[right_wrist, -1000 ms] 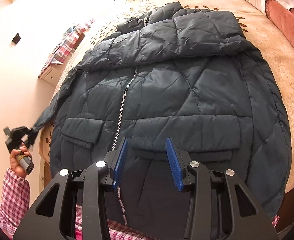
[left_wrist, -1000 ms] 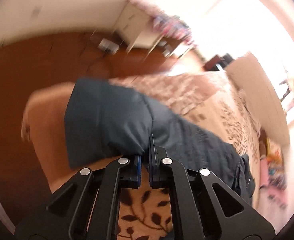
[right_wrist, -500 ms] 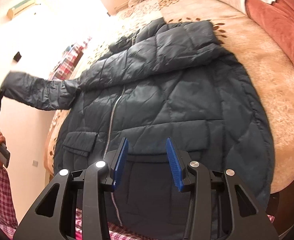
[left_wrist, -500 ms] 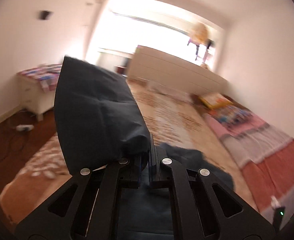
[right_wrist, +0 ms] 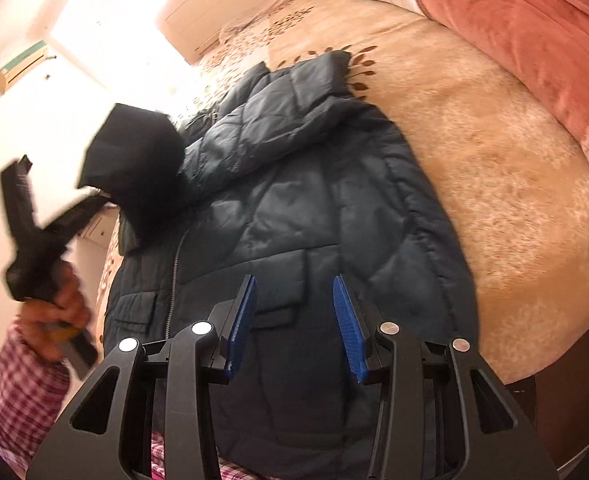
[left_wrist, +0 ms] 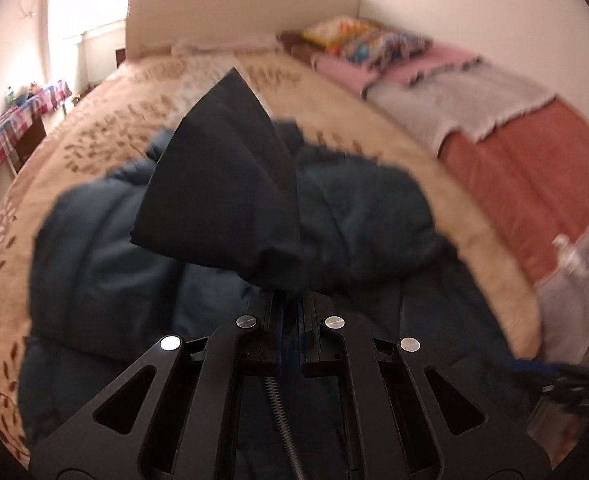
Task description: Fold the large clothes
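Note:
A dark navy quilted jacket point(right_wrist: 294, 208) lies front up on the bed, zipper closed, and also shows in the left wrist view point(left_wrist: 106, 264). My left gripper point(left_wrist: 292, 300) is shut on the cuff of the jacket's sleeve point(left_wrist: 230, 184) and holds it raised over the jacket body. From the right wrist view, the left gripper point(right_wrist: 94, 200) holds the sleeve point(right_wrist: 138, 156) up at the jacket's left side. My right gripper point(right_wrist: 294, 312) is open and empty, hovering over the jacket's lower front near a pocket flap point(right_wrist: 282, 276).
The bed has a beige leaf-patterned cover point(right_wrist: 494, 168). Red point(left_wrist: 534, 176), grey and pink blankets lie along its right side. A headboard point(left_wrist: 246, 12) stands at the far end. A checked-cloth table point(left_wrist: 18, 116) stands at the left.
My left gripper has swung the sleeve from out beside the bed up and inward over the jacket body. My right gripper has stayed open above the lower front.

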`<state>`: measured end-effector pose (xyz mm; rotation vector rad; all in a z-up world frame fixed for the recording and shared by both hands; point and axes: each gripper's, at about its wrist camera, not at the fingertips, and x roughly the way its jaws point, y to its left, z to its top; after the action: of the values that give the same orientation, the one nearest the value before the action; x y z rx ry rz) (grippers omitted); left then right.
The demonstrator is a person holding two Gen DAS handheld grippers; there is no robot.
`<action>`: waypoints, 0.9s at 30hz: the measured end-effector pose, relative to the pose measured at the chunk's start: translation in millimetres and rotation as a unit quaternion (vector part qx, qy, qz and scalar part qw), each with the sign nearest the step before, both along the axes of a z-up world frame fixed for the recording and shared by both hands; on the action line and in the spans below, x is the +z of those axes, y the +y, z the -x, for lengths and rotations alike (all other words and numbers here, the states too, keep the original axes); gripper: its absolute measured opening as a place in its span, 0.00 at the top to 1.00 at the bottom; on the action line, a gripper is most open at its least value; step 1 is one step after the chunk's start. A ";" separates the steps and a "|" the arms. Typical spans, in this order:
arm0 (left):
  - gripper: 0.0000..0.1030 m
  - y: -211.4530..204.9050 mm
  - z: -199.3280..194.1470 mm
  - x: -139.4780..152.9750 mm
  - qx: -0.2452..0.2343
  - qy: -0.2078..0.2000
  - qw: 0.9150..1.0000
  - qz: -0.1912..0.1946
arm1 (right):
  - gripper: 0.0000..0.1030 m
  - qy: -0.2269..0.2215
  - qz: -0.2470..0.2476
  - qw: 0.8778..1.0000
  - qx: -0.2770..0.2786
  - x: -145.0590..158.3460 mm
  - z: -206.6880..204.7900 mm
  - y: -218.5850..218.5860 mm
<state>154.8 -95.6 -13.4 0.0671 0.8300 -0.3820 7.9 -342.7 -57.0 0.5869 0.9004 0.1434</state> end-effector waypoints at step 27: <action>0.35 155.2 126.8 -5.7 0.101 0.054 0.992 0.044 | 0.59 0.033 -0.067 0.996 0.045 -3.4 -102.4 61.9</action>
<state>27.9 59.6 -19.1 -0.1199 0.9171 -0.2331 110.3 -280.8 -60.4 0.6795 0.9876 0.2693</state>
